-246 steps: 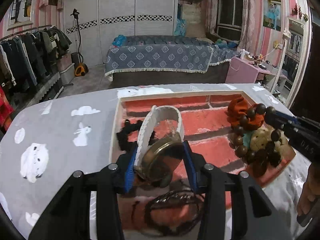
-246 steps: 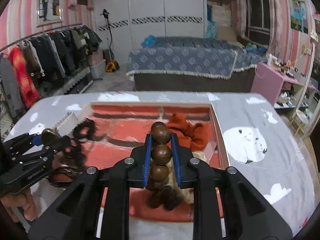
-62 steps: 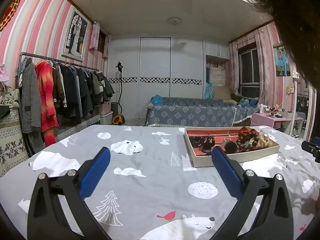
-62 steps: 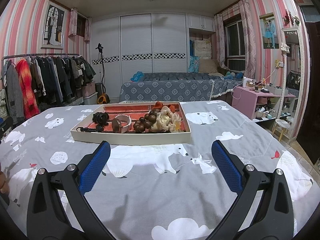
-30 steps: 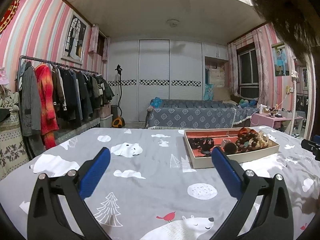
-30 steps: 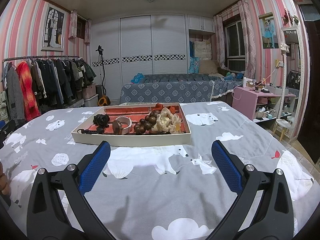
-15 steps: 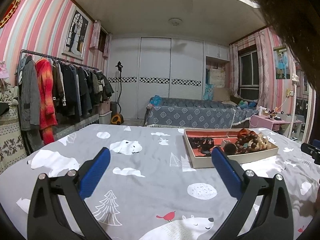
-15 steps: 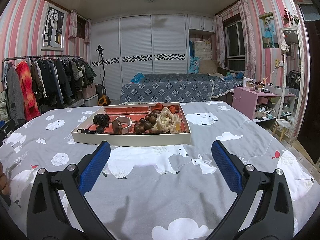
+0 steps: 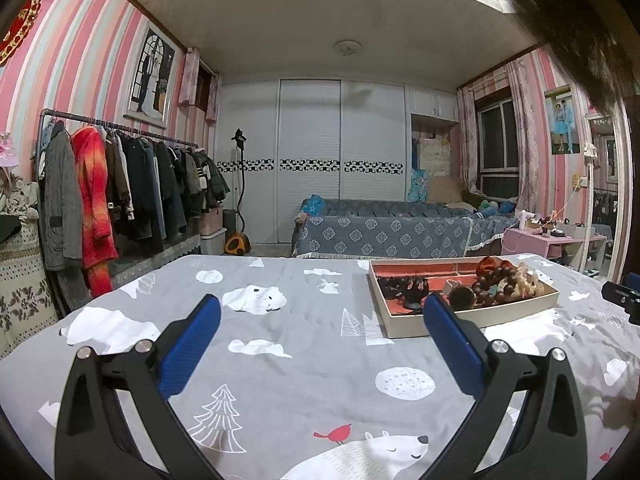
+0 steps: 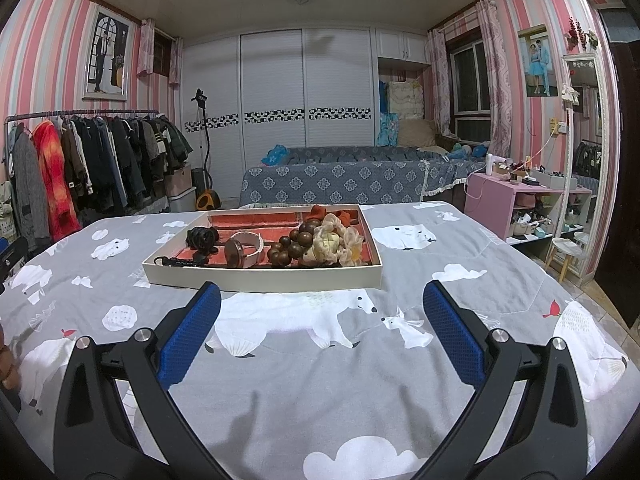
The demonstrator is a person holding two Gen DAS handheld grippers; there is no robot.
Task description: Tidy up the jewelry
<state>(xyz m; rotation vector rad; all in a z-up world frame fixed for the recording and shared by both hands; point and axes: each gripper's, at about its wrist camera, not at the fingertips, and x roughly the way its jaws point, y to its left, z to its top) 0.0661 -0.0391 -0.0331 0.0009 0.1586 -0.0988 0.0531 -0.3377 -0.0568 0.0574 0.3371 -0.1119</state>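
Both grippers held wide apart, empty.
The left gripper [image 9: 322,320] and right gripper [image 10: 322,308] were kept clear of the jewelry tray [image 10: 264,276].

No readable text

No lettering, label, brand or number can be made out in either wrist view; a red and gold wall ornament [image 9: 20,26] far up-left of the left hand-held gripper [image 9: 322,322] is too cropped to read.

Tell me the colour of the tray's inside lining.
Coral red inside the shallow cream tray; clearest in the right wrist view.
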